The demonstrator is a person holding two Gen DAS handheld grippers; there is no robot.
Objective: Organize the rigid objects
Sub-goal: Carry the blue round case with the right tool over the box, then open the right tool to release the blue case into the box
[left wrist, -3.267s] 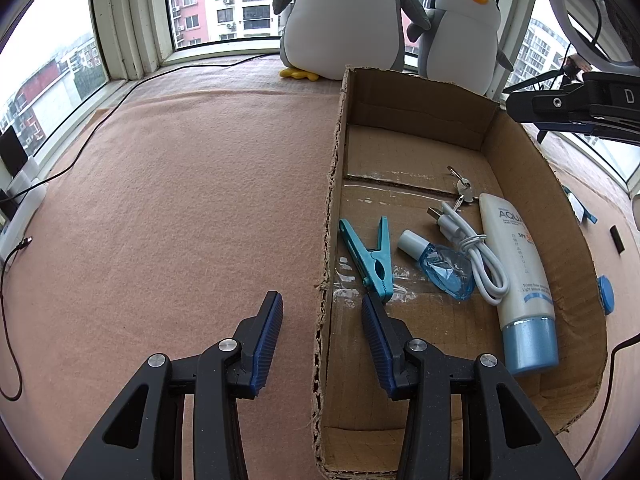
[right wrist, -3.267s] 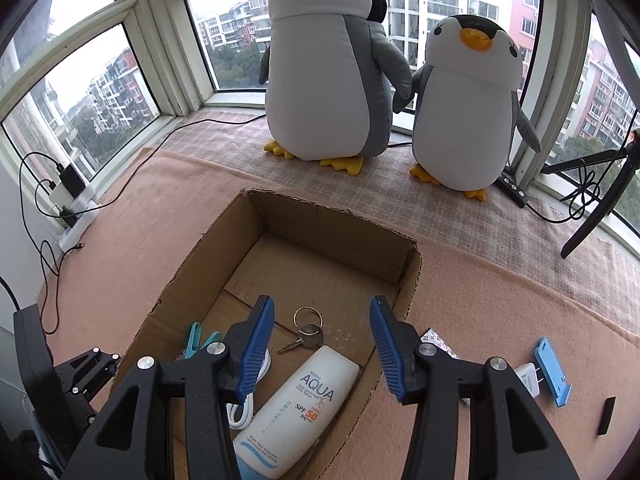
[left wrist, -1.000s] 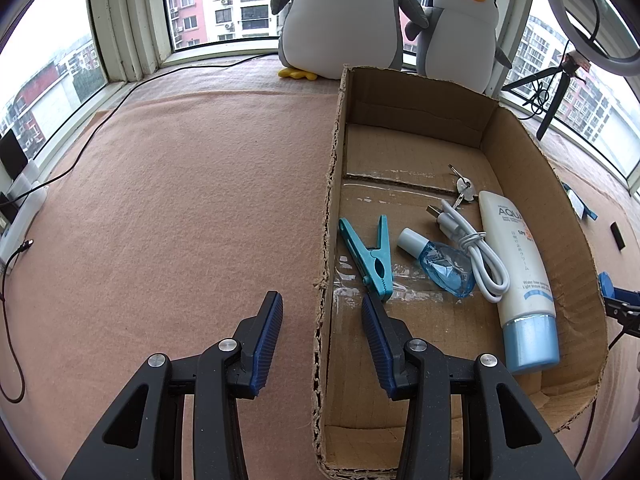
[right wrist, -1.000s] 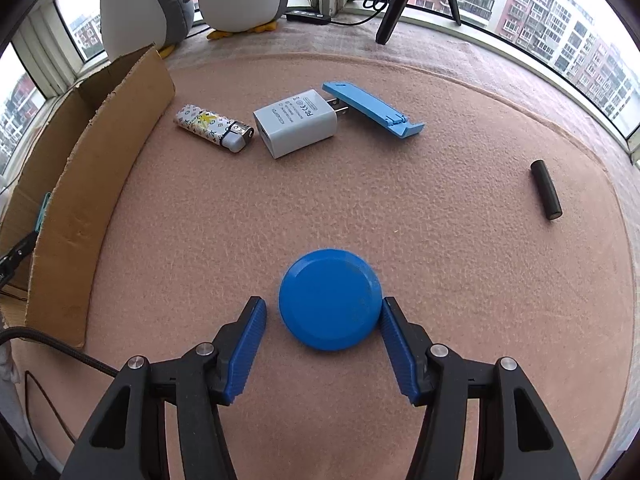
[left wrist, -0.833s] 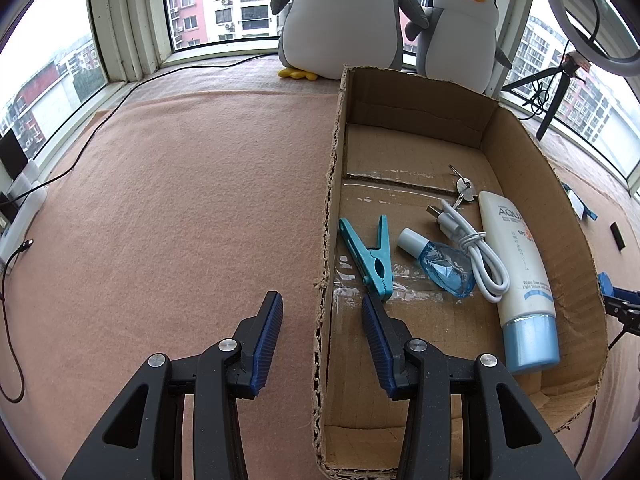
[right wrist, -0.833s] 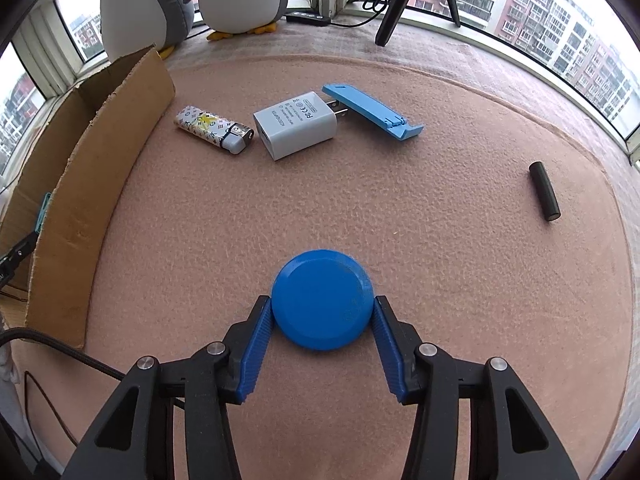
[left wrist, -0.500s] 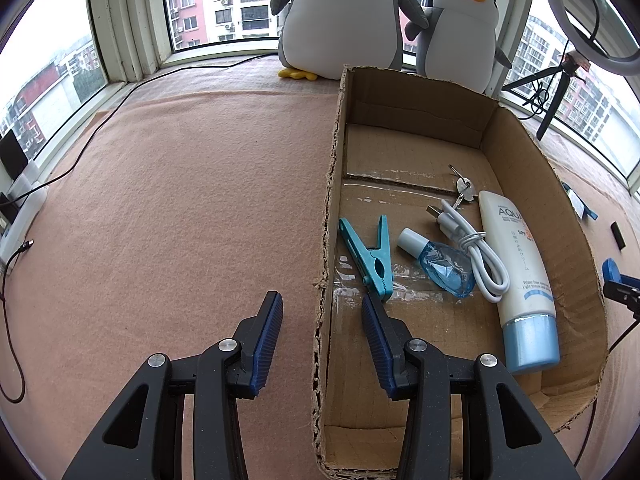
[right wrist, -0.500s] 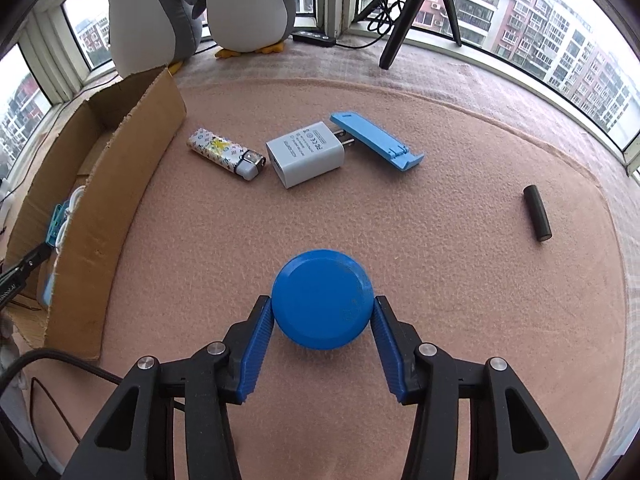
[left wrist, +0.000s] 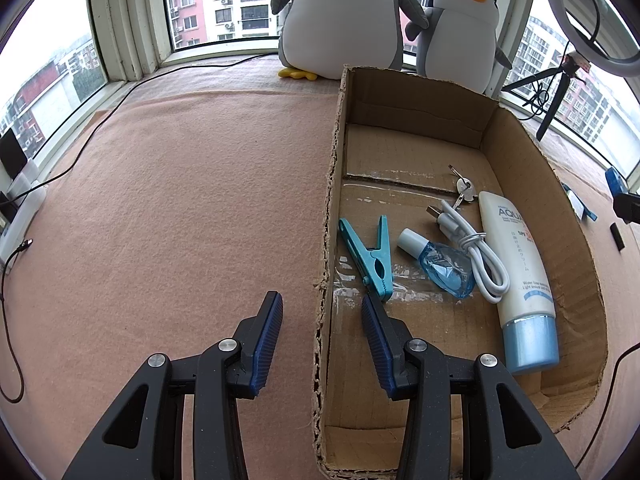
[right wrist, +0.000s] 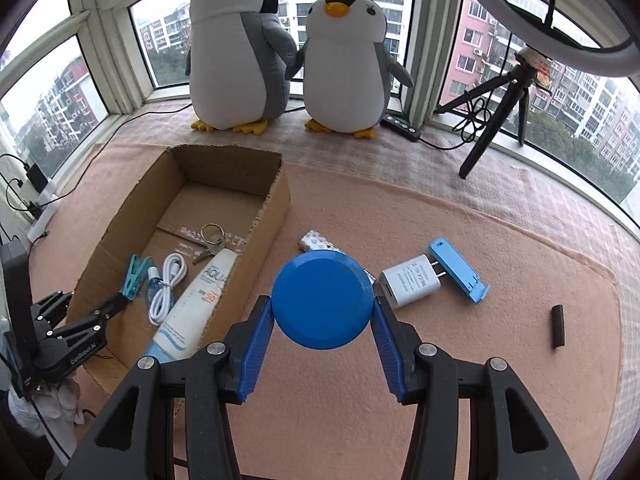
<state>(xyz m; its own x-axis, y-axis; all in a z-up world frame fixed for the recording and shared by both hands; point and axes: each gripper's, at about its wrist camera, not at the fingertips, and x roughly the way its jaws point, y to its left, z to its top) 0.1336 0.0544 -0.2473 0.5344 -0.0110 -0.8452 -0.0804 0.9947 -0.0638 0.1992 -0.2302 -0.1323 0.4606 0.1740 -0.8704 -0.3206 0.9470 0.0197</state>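
Note:
My right gripper [right wrist: 323,320] is shut on a round blue disc [right wrist: 322,300], held in the air above the pink cloth, right of the cardboard box [right wrist: 272,208]. The box [left wrist: 332,208] holds a teal clothespin [left wrist: 370,258], a small blue bottle [left wrist: 440,264], a white cable [left wrist: 476,256], keys [left wrist: 464,188] and a white sunscreen tube [left wrist: 520,276]. My left gripper [left wrist: 322,332] stands open, its fingers straddling the box's near left wall. On the cloth lie a white charger [right wrist: 410,280], a blue stand [right wrist: 458,268], a patterned lighter [right wrist: 318,242] and a black cylinder [right wrist: 557,326].
Two plush penguins [right wrist: 240,48] stand on the window ledge behind the box. A black tripod [right wrist: 496,112] with a ring light is at the back right. Cables [left wrist: 100,128] run along the left edge of the cloth.
My right gripper shut on the blue disc, then lifted it off the cloth and swung to face the box. The left gripper has stayed still.

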